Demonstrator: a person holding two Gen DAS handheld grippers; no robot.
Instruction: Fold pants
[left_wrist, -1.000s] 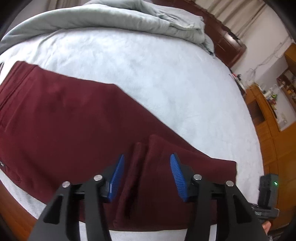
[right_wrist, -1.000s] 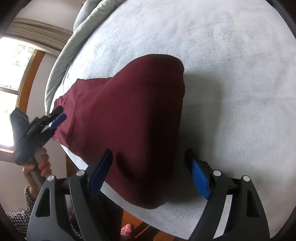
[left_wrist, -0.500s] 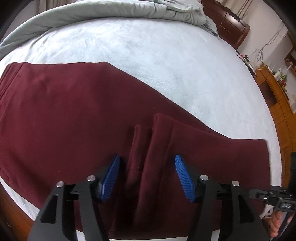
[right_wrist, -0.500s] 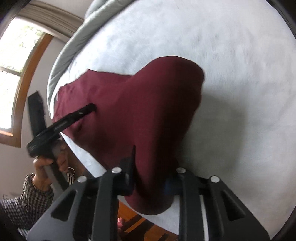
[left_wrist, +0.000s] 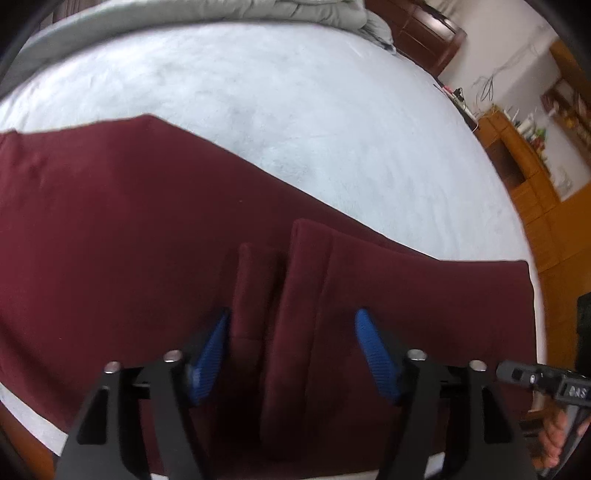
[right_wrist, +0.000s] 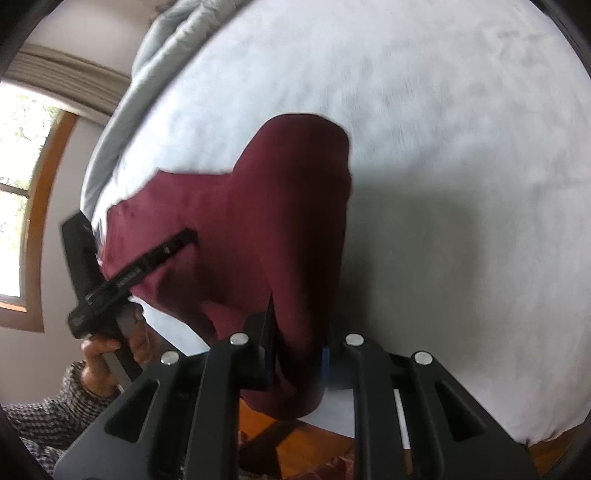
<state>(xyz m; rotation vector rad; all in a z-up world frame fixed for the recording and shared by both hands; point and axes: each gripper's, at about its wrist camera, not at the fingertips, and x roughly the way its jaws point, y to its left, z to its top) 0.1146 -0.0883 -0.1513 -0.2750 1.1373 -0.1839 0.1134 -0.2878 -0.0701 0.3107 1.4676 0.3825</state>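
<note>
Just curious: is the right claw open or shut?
Shut. The right claw pinches the end of the pants between its fingers.

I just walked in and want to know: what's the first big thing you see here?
The dark red pants jump out first, spread across the pale bed. The right tool is pinched shut on one end of them near the bed's edge, while the left tool sits open around a raised fold in the cloth.
</note>
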